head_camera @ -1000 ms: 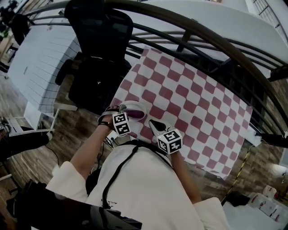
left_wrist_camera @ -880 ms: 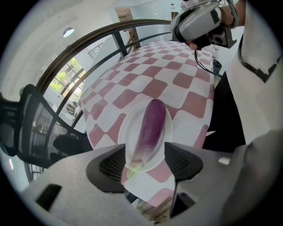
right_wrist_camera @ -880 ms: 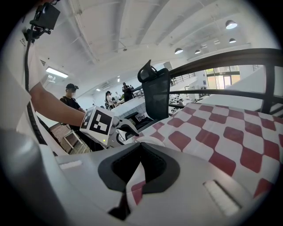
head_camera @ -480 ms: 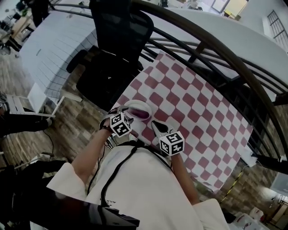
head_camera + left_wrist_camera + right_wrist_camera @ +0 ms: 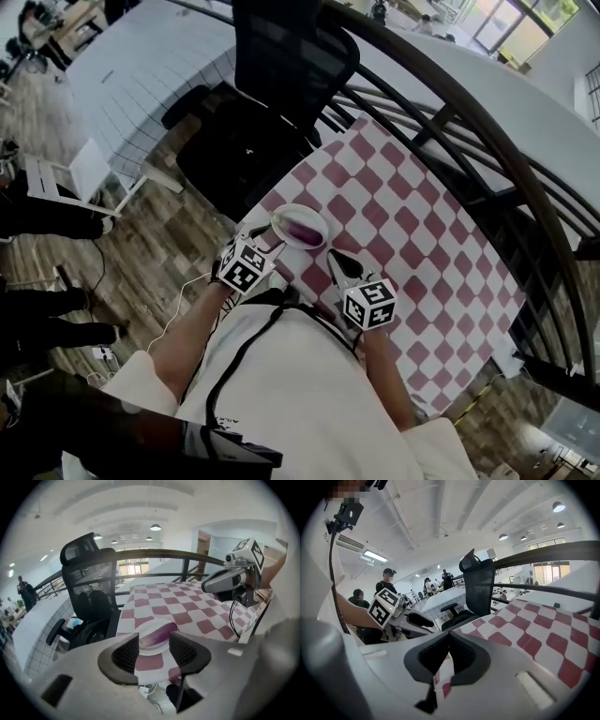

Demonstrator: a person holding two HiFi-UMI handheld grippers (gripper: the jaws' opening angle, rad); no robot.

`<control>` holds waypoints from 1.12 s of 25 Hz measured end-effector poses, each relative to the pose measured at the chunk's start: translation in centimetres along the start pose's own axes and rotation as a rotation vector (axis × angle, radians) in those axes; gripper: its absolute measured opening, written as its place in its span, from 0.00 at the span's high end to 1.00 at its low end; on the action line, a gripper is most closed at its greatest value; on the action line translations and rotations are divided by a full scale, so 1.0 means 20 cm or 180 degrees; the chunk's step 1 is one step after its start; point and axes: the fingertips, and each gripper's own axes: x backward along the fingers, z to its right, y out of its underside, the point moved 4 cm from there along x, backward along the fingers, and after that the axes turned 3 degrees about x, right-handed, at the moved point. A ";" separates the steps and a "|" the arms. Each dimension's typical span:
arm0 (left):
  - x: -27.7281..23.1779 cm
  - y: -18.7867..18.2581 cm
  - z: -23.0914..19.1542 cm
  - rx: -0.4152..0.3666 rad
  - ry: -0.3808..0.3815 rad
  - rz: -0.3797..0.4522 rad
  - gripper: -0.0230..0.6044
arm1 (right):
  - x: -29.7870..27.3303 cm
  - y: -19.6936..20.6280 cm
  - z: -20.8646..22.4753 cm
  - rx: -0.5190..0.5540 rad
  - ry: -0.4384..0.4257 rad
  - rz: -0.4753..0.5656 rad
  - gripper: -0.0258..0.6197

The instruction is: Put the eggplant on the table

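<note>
A purple eggplant [image 5: 302, 226] lies on a white plate [image 5: 285, 215] at the near left corner of the red-and-white checked table [image 5: 412, 225]. My left gripper [image 5: 266, 242] hovers just short of the plate, apart from it. Its jaws have just been closing and still stand open with nothing held; in the left gripper view [image 5: 153, 641] the eggplant [image 5: 157, 634] shows beyond the gap, resting on the plate [image 5: 151, 649]. My right gripper [image 5: 337, 264] hangs over the cloth to the right of the plate, shut [image 5: 449, 635] and empty.
A black office chair [image 5: 281, 84] stands right behind the table's left corner. A dark curved railing [image 5: 469, 103] runs along the far side. White tiled tables [image 5: 150, 66] and people's legs [image 5: 47, 220] are at the left. Cables [image 5: 178, 295] hang below the table's near edge.
My left gripper has risen from the plate's near rim and rolled, its jaws narrowing. The right gripper has lifted a little. The eggplant has stayed on the plate.
</note>
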 end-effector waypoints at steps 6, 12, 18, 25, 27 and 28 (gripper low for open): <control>0.18 -0.02 -0.02 0.0553 -0.0089 0.0413 0.69 | 0.03 -0.11 -0.03 0.0080 0.0028 0.0140 0.95; 0.31 -0.09 0.00 0.0784 -0.0036 0.0778 0.78 | 0.12 -0.22 -0.10 0.0126 0.0048 0.0340 0.95; 0.45 -0.22 0.05 0.0786 0.0021 0.1211 0.95 | 0.16 -0.32 -0.19 0.0240 0.0050 0.0499 0.95; 0.49 -0.28 0.10 0.0636 0.0141 0.1351 0.95 | 0.18 -0.36 -0.19 0.0266 0.0127 0.0563 0.95; 0.48 -0.29 0.09 0.0616 0.0147 0.1344 0.95 | 0.18 -0.36 -0.18 0.0268 0.0140 0.0563 0.95; 0.47 -0.30 0.08 0.0609 0.0149 0.1341 0.95 | 0.17 -0.36 -0.18 0.0266 0.0146 0.0560 0.95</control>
